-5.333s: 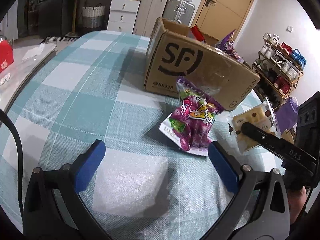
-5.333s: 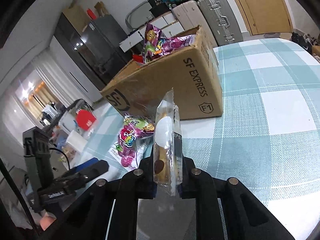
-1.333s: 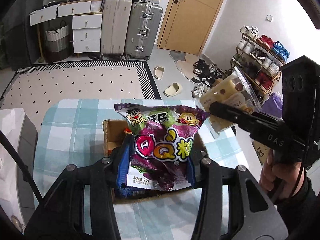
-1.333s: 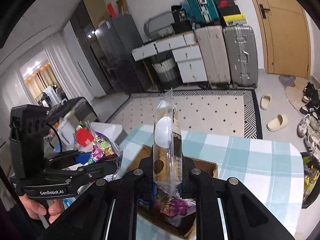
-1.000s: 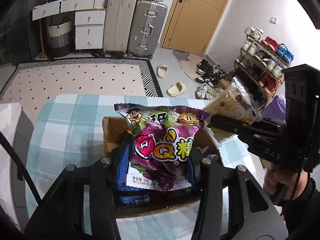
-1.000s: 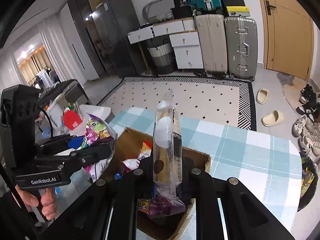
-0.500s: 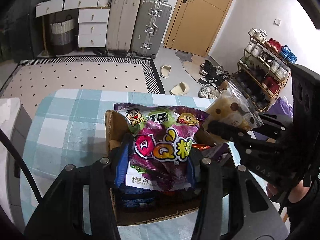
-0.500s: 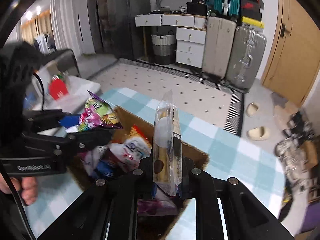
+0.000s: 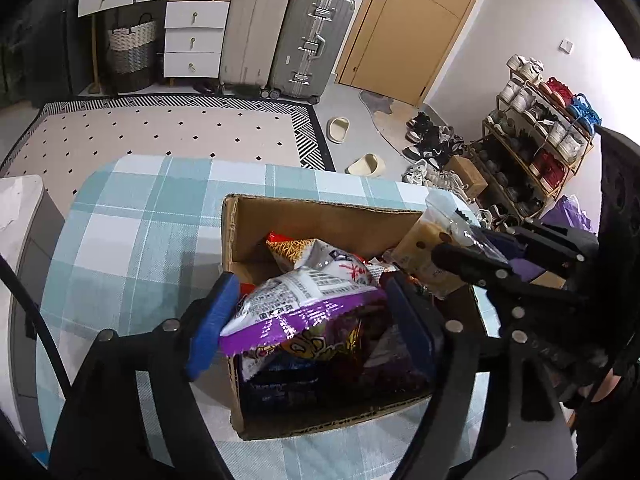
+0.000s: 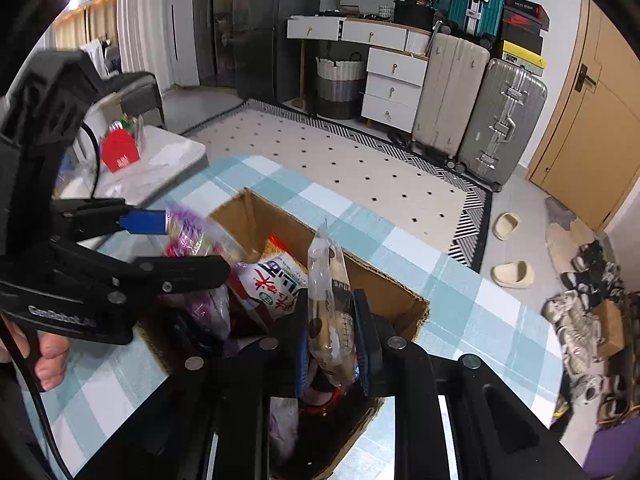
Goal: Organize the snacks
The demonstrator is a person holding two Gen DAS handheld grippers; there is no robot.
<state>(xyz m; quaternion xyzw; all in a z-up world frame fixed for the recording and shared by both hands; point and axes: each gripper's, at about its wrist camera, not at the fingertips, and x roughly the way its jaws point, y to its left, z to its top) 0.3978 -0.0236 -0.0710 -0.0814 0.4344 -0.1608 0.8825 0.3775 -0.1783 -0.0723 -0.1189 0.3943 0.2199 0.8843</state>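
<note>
Lower centre of the left view: left claw [image 9: 312, 312], jaws just opened, straddling purple snack bag [image 9: 304, 312] tipping into cardboard box [image 9: 320, 216] on checked worktop [image 9: 132, 232]. Right claw [image 10: 332, 340], "GenRobot" lettering opposite, just easing yet pinching clear cake packet [image 10: 330, 312] above the box.

My left gripper [image 9: 312, 312], a black frame with blue pads, points steeply downward. Its jaws have just been opening and now stand well apart, with a purple-edged snack bag [image 9: 296, 312] lying loose between them, the pads no longer pressing on it. My right gripper [image 10: 332, 336], black with blue pads too, also tilts downward; its jaws have just begun to ease apart yet remain narrow, the pads [image 10: 362, 332] close against a clear-wrapped cream pastry packet [image 10: 330, 312] standing upright between them. My left hand [image 10: 46, 354] curls bare fingers around the left grip.
</note>
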